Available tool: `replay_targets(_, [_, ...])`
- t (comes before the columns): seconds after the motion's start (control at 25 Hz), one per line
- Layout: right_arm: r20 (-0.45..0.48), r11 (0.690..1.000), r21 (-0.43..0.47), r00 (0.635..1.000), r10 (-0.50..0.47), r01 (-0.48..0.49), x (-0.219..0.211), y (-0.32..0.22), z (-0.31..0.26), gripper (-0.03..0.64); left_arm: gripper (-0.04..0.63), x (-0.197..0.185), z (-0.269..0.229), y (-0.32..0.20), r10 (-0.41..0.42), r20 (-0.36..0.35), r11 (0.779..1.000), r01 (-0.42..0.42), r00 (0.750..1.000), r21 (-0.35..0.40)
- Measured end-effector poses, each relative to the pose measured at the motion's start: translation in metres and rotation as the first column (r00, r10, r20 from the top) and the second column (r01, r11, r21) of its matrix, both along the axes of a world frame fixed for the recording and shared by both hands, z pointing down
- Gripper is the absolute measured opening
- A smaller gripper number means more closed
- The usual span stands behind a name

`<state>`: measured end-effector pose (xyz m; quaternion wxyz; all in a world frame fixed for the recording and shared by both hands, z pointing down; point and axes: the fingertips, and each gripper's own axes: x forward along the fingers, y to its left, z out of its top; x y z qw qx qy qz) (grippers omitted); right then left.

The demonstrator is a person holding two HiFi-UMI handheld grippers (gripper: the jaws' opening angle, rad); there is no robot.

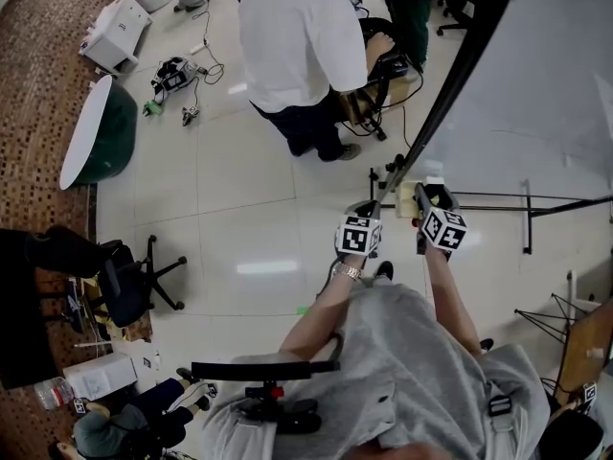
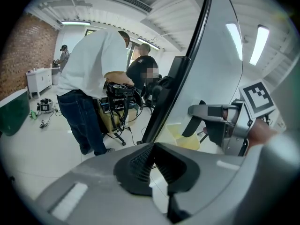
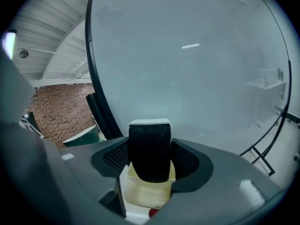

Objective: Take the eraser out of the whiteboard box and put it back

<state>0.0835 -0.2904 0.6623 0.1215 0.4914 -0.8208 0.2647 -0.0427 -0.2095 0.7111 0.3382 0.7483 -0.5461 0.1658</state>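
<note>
The eraser (image 3: 149, 149), black felt with a white back, stands upright between the jaws of my right gripper (image 3: 150, 162), which is shut on it. It hangs just above the pale yellow whiteboard box (image 3: 146, 192), which is fixed to the whiteboard (image 3: 187, 55). In the left gripper view the same eraser (image 2: 193, 124) slants down from the right gripper (image 2: 211, 112) over the box (image 2: 186, 138). My left gripper (image 2: 153, 170) is shut on nothing, a little to the left of the box. From the head view both grippers (image 1: 362, 230) (image 1: 433, 209) sit by the box (image 1: 408, 197).
A person in a white shirt (image 1: 297, 46) bends over equipment beyond the whiteboard's black edge (image 1: 450, 94). The whiteboard stand's legs (image 1: 527, 209) spread on the floor to the right. An office chair (image 1: 134, 276) and a green round table (image 1: 96, 132) are at the left.
</note>
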Motion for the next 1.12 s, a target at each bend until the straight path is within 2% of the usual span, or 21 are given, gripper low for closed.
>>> replay_targets(0.32, [-0.201,0.999,-0.042,0.98,-0.01,0.002,0.005,0.029,0.005,0.27,0.005,0.006,-0.003,-0.002,0.022,-0.005,1.0,-0.022,1.0,0.0])
replay_targets(0.52, [-0.292,0.997,0.038,0.955,-0.051,0.065,-0.003,0.039,0.003,0.258,0.005,0.007,-0.007,-0.001,0.027,-0.011,1.0,-0.027,1.0,0.007])
replay_targets(0.84, [-0.217,0.985,0.159,0.976,-0.032,0.068,-0.009,0.021,-0.008,0.255,0.005,0.006,-0.001,0.003,0.017,-0.005,1.0,-0.017,1.0,-0.002])
replay_targets(0.92, [-0.212,0.991,0.123,0.977,-0.031,0.058,-0.007,0.021,0.009,0.255,0.005,0.005,0.0,0.004,0.013,-0.007,1.0,-0.013,1.0,-0.003])
replay_targets(1.12, [-0.185,0.997,-0.039,0.98,-0.067,0.061,-0.009,0.022,0.043,0.261,0.005,0.002,-0.002,0.007,0.011,-0.007,1.0,-0.011,1.0,-0.001])
